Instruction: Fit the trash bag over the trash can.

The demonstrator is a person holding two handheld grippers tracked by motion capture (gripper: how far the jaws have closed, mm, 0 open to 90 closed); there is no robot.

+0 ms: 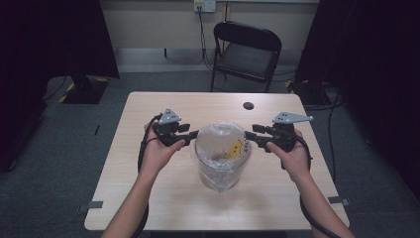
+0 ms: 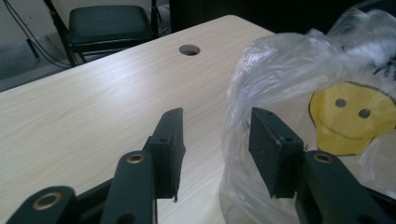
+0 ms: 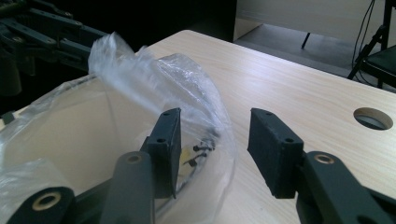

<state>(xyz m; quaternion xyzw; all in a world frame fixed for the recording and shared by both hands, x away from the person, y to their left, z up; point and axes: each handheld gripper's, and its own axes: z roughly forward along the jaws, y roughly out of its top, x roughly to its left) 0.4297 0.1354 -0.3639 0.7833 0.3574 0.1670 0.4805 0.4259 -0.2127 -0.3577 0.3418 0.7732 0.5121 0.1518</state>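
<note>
A clear round bin (image 1: 220,171) stands mid-table, lined with a crinkled clear plastic bag (image 1: 218,131) whose rim puffs up above it. A yellow smiley face (image 1: 234,148) shows on the bin's right side. My left gripper (image 1: 194,133) hovers at the bin's left rim, open; in the left gripper view (image 2: 217,119) the bag (image 2: 289,70) and smiley (image 2: 350,116) lie just past its right jaw. My right gripper (image 1: 247,135) is at the right rim, open. In the right gripper view (image 3: 215,121) the bag's edge (image 3: 154,70) bulges behind its left jaw, unpinched.
The light wooden table (image 1: 148,198) has a round cable hole (image 1: 248,105) near its far edge. A black folding chair (image 1: 246,52) stands beyond the table, near cables and a wall socket. Dark curtains flank both sides.
</note>
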